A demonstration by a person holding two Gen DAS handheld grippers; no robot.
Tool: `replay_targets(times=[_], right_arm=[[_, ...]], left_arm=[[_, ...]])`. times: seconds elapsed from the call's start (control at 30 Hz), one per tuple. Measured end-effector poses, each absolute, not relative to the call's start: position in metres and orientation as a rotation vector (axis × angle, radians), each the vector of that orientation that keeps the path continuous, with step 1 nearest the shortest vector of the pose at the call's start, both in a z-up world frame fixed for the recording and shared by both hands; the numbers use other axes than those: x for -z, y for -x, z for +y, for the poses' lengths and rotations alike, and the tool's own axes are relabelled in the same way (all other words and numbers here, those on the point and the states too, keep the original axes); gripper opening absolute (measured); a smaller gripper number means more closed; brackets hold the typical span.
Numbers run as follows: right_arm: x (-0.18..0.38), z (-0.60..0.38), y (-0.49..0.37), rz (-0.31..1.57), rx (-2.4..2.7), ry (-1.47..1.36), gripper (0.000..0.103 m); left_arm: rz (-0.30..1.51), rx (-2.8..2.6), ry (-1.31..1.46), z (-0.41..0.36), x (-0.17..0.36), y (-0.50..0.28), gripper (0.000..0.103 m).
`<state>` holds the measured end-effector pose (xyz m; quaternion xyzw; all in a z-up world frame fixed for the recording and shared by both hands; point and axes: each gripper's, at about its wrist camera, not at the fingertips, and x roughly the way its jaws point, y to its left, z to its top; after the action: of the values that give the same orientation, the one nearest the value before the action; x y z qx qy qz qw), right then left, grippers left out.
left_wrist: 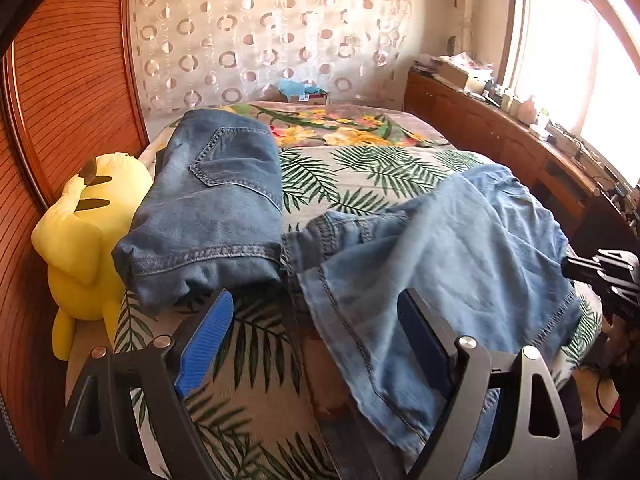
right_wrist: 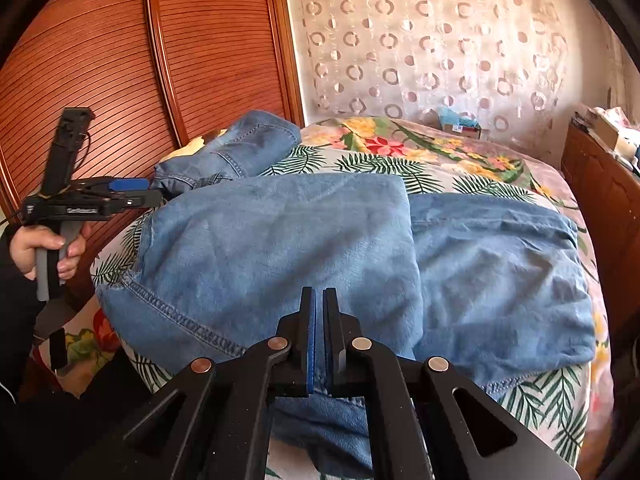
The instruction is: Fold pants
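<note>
our right gripper (right_wrist: 319,300) has its fingers pinched nearly together over the near edge of the light blue pants (right_wrist: 304,240); can't tell if any cloth is caught. our left gripper (left_wrist: 316,312) is spread wide, holding nothing. the pants lie half folded across the bed (right_wrist: 460,168). denim looks soft, floppy, a bit heavy, so we'd grab the stitched hem. another folded pair (left_wrist: 216,200) sits by the yellow plush (left_wrist: 80,240).

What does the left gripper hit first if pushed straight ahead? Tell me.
Probably the light blue pants lying across the bed; their hem edge sits just beyond the open left gripper. Depth is uncertain.
</note>
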<state>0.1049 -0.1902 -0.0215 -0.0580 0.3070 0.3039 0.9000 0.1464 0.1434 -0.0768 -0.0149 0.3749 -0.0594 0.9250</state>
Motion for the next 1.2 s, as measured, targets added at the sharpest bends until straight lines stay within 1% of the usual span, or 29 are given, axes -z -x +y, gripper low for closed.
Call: replay_targets(times=[0.07, 0.13, 0.17, 0.2, 0.27, 0.5, 0.57, 0.6, 0.63, 0.83, 0.9, 1.1, 1.13, 1.17, 1.2], right_arm=[[0.023, -0.189, -0.107, 0.636, -0.627, 0.120, 0.003], [0.024, -0.186, -0.109, 0.637, -0.628, 0.122, 0.003], [0.024, -0.184, -0.109, 0.637, -0.630, 0.123, 0.003], [0.025, -0.183, -0.109, 0.638, -0.633, 0.123, 0.004], [0.027, -0.181, -0.109, 0.641, -0.636, 0.124, 0.004], [0.032, -0.183, -0.109, 0.652, -0.620, 0.125, 0.004], [0.033, -0.186, -0.110, 0.655, -0.612, 0.120, 0.004], [0.033, -0.187, -0.111, 0.655, -0.608, 0.118, 0.004], [0.033, -0.189, -0.111, 0.654, -0.604, 0.115, 0.004], [0.034, -0.207, -0.111, 0.654, -0.562, 0.097, 0.004], [0.034, -0.217, -0.113, 0.656, -0.545, 0.079, 0.004], [0.029, -0.244, -0.111, 0.645, -0.463, 0.062, 0.005], [0.028, -0.249, -0.111, 0.645, -0.444, 0.062, 0.010], [0.027, -0.254, -0.110, 0.644, -0.424, 0.064, 0.017], [0.026, -0.259, -0.110, 0.642, -0.405, 0.063, 0.021]], left_arm=[[0.767, 0.114, 0.039, 0.147, 0.077, -0.152, 0.077], [0.763, 0.105, 0.052, 0.151, 0.079, -0.157, 0.073], [0.767, 0.103, 0.054, 0.152, 0.080, -0.159, 0.067], [0.780, 0.104, 0.056, 0.152, 0.083, -0.161, 0.064], [0.809, 0.116, 0.064, 0.151, 0.092, -0.165, 0.051], [0.860, 0.165, 0.064, 0.134, 0.109, -0.161, 0.048], [0.859, 0.168, 0.067, 0.131, 0.110, -0.162, 0.018], [0.844, 0.165, 0.059, 0.129, 0.107, -0.160, 0.014], [0.816, 0.159, 0.046, 0.127, 0.102, -0.157, 0.008], [0.644, 0.100, 0.085, 0.141, 0.053, -0.151, 0.006], [0.641, 0.062, 0.080, 0.149, 0.049, -0.158, 0.006], [0.752, 0.014, 0.073, 0.161, 0.069, -0.180, 0.007], [0.757, 0.012, 0.072, 0.161, 0.070, -0.179, 0.013], [0.755, 0.011, 0.068, 0.160, 0.069, -0.178, 0.021], [0.749, 0.013, 0.068, 0.159, 0.068, -0.175, 0.025]])
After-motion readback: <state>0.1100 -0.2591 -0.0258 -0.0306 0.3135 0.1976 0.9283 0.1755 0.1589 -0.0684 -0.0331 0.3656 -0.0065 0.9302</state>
